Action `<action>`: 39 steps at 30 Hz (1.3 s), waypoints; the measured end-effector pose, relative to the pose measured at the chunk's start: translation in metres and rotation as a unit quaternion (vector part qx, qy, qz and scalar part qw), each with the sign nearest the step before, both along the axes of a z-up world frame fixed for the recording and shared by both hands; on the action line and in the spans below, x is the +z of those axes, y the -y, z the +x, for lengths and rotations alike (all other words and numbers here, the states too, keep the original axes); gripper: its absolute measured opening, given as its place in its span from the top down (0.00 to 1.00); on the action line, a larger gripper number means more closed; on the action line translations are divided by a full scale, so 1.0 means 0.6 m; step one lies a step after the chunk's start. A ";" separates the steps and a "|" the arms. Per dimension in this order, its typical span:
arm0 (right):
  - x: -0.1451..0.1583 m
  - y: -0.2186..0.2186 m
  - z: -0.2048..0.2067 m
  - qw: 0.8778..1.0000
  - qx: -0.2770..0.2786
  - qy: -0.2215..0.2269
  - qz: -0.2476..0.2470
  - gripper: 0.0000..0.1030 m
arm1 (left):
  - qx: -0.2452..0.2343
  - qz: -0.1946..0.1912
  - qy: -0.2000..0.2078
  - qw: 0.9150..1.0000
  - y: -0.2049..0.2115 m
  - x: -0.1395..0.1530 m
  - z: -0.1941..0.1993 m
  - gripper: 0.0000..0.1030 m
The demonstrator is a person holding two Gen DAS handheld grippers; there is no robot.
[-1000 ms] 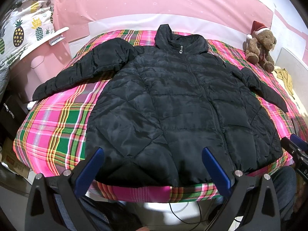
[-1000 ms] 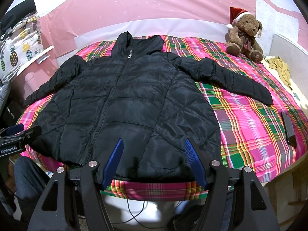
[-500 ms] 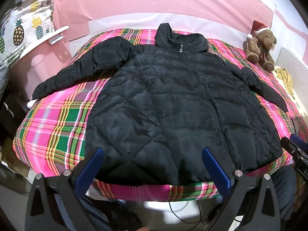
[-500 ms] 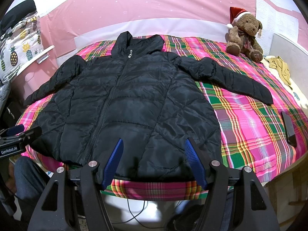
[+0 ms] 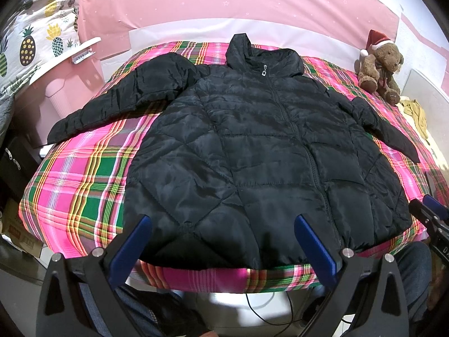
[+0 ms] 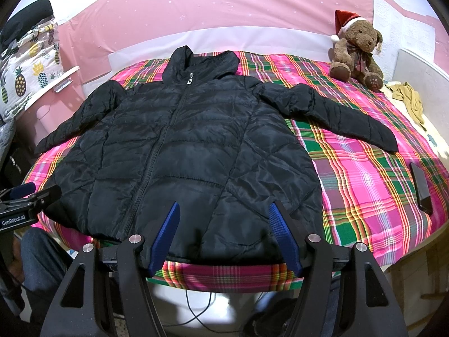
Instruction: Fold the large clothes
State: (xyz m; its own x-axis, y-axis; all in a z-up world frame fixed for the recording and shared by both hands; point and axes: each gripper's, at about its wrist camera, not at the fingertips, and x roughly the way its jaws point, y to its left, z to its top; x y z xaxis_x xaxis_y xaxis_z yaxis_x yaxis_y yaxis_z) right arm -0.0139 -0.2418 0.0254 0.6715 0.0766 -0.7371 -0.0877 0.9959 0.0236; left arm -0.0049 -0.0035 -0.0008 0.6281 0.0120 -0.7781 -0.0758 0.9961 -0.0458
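- Left wrist view: the left gripper point(image 5: 223, 224) hangs off the near edge of the bed, its blue fingers point(image 5: 132, 248) spread wide with nothing between them, short of the jacket hem.
- Right wrist view: the right gripper point(image 6: 224, 219) sits at the same near edge, its fingers point(image 6: 165, 234) also apart and empty, tips over the hem but not clearly touching it.
- Each gripper shows in the other's view: the right one at the far right edge of the left view point(image 5: 432, 219), the left one at the far left edge of the right view point(image 6: 25, 196).
- A black quilted jacket point(image 5: 252, 163) lies flat, front up and zipped, in the middle of the bed, hem toward the grippers and hood point(image 5: 261, 56) toward the wall.
- Both sleeves are spread out to the sides: one point(image 5: 120, 101) runs to the bed's left edge, the other point(image 6: 336, 115) angles toward the right.
- The bed carries a pink, green and yellow plaid cover point(image 6: 364, 174).
- A dark phone point(image 6: 421, 188) lies on the cover near the right edge, well apart from the jacket.
- A teddy bear point(image 6: 356, 53) in a red hat sits at the far right corner, beside a yellowish cloth point(image 6: 409, 98).
- A pineapple-print fabric point(image 5: 36, 45) hangs to the left, above a pink stand.
- The person's jeans point(image 6: 42, 255) show below the bed edge, and a cable point(image 6: 202, 309) lies on the floor.
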 end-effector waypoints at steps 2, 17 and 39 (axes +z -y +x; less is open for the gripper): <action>0.001 -0.001 0.000 1.000 0.000 0.000 0.001 0.36 | 0.000 -0.001 0.000 1.000 0.000 0.000 0.000 0.00; -0.008 -0.009 0.010 1.000 0.006 -0.006 0.002 0.36 | -0.001 -0.001 -0.010 1.000 -0.005 -0.010 0.011 0.00; -0.010 -0.111 0.168 0.997 0.075 -0.008 -0.009 0.30 | 0.056 -0.009 -0.005 0.998 -0.163 -0.034 0.130 0.00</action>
State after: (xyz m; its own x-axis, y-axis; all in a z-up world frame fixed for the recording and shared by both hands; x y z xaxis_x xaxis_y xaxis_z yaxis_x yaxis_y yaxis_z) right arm 0.0867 -0.1751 0.0193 0.6411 0.1615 -0.7502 -0.2345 0.9721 0.0089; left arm 0.0733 0.0943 -0.0212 0.6164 0.0675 -0.7845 -0.1876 0.9802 -0.0631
